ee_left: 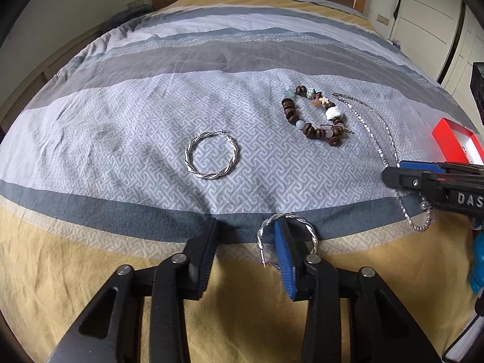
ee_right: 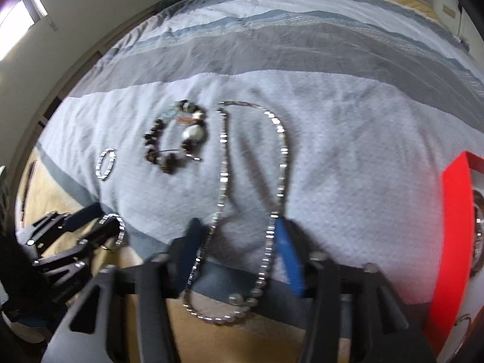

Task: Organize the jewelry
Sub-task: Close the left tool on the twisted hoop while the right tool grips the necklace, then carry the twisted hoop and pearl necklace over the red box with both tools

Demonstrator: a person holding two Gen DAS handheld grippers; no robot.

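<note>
Left gripper (ee_left: 246,236) agape, twisted hoop earring (ee_left: 287,239) looped around its right finger; right gripper (ee_right: 239,242) agape astride silver necklace (ee_right: 224,163).

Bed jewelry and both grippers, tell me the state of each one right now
Left gripper: open, one hoop earring ringed around its right finger.
Right gripper: open, silver necklace lying between its fingers.
Second hoop earring: flat on the bedspread, untouched.
Beaded bracelet: flat, closed loop.
Red box: open.
</note>
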